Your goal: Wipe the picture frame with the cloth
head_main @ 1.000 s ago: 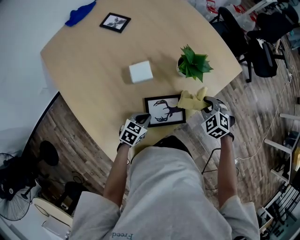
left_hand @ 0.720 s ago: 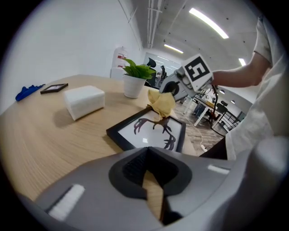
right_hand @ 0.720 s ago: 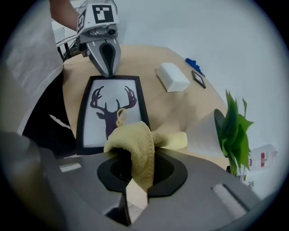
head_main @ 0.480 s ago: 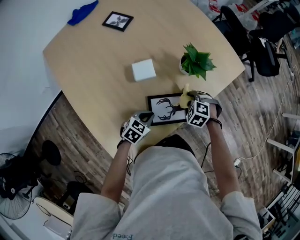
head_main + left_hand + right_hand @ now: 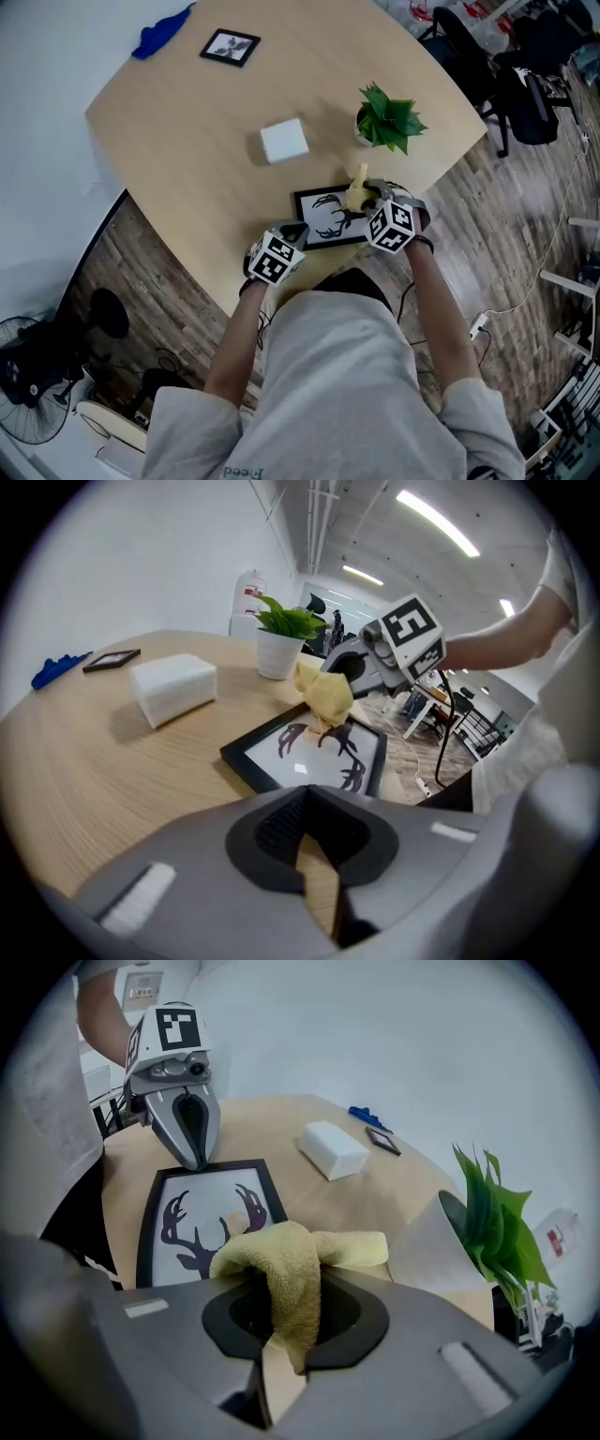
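Note:
A black picture frame (image 5: pixel 323 217) with a deer-antler print lies flat near the table's front edge. My right gripper (image 5: pixel 371 198) is shut on a yellow cloth (image 5: pixel 356 190), and the bunched cloth (image 5: pixel 281 1260) sits over the print's right part (image 5: pixel 202 1218). In the left gripper view the cloth (image 5: pixel 325 694) hangs from the right gripper (image 5: pixel 339 672) onto the frame (image 5: pixel 309 752). My left gripper (image 5: pixel 294 231) is shut, with its tips (image 5: pixel 196 1160) down at the frame's left corner and nothing seen between them.
A potted green plant (image 5: pixel 386 120) stands just behind the frame. A white box (image 5: pixel 283 141) sits mid-table. A small black frame (image 5: pixel 230 45) and a blue cloth (image 5: pixel 159 30) lie at the far edge. Office chairs (image 5: pixel 511 89) stand right of the table (image 5: pixel 187 187).
My right gripper has carried the yellow cloth leftward from beyond the frame's right edge onto the print. The left gripper has stayed at the frame's left corner.

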A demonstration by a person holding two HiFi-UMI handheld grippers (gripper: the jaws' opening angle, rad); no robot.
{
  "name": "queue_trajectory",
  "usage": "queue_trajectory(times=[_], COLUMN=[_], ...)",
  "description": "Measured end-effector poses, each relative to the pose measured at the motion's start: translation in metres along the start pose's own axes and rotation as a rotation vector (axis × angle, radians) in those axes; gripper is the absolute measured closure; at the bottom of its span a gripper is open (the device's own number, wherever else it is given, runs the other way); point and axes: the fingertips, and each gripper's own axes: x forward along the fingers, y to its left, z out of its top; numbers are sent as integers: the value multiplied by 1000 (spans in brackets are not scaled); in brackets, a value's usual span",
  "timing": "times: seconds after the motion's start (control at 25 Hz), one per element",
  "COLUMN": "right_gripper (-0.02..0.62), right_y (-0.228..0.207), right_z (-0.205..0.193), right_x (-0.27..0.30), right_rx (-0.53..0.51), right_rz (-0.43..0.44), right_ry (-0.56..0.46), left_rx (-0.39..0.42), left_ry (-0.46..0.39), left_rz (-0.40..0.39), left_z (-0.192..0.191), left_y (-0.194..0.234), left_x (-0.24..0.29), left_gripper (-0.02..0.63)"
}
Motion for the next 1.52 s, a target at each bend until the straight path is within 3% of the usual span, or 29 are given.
queue_trajectory(times=[0.32, 0.6, 1.08, 1.52], right_gripper=[543, 543, 543, 546], right_y=[4, 7, 52, 78], right_z=[10, 26, 121, 119], right_x=[5, 11, 46, 39], right_rx=[-6, 82, -5, -120], right_rz=[-1, 27, 139, 269], right_ry=[-17, -44, -140, -161], left_rx=[2, 2, -22, 2], left_ry=[-13, -5, 7, 6], left_rz=[11, 6, -3, -7], left_z=[-5, -6, 1, 1], left_y=[7, 7, -1, -1], left_x=[5, 6, 0, 0], left_gripper=[554, 554, 554, 554])
